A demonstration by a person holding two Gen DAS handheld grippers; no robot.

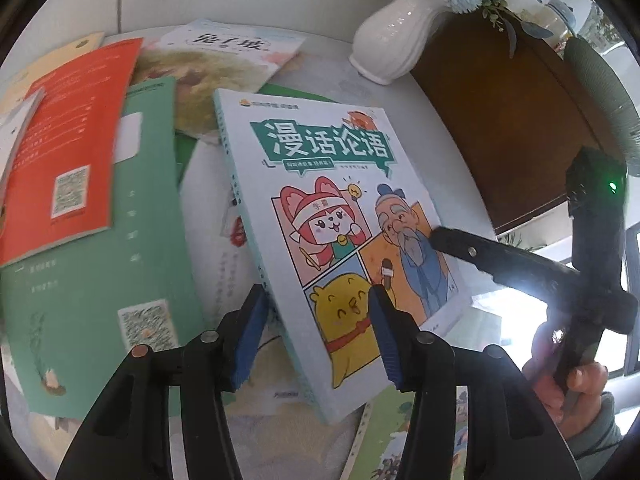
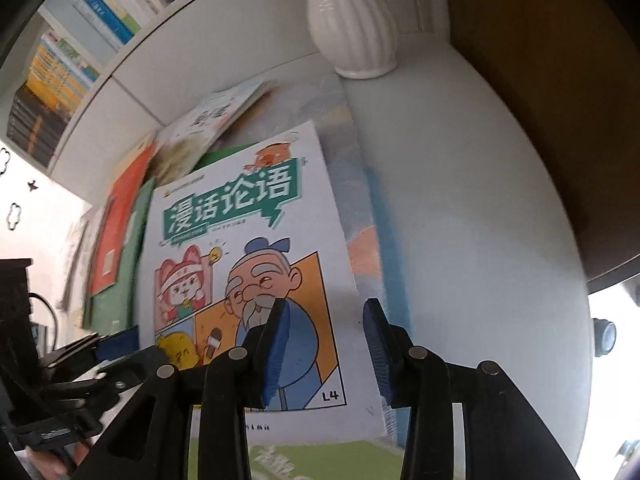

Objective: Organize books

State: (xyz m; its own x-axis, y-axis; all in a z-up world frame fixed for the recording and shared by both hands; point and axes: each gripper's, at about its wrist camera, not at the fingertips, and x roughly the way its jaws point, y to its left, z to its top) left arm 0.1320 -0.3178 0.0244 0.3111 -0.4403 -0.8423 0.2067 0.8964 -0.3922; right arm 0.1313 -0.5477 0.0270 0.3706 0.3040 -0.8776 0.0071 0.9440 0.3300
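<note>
Gripping the comic book (image 1: 320, 216) by opposite edges, the left gripper (image 1: 318, 328) and right gripper (image 2: 324, 344) are pinching it; lifting level is looking wisest.

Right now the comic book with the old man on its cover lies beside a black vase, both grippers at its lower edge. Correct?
Not quite: the vase is white, as the left wrist view shows. The comic book does have the left gripper and right gripper at its lower edge.
</note>
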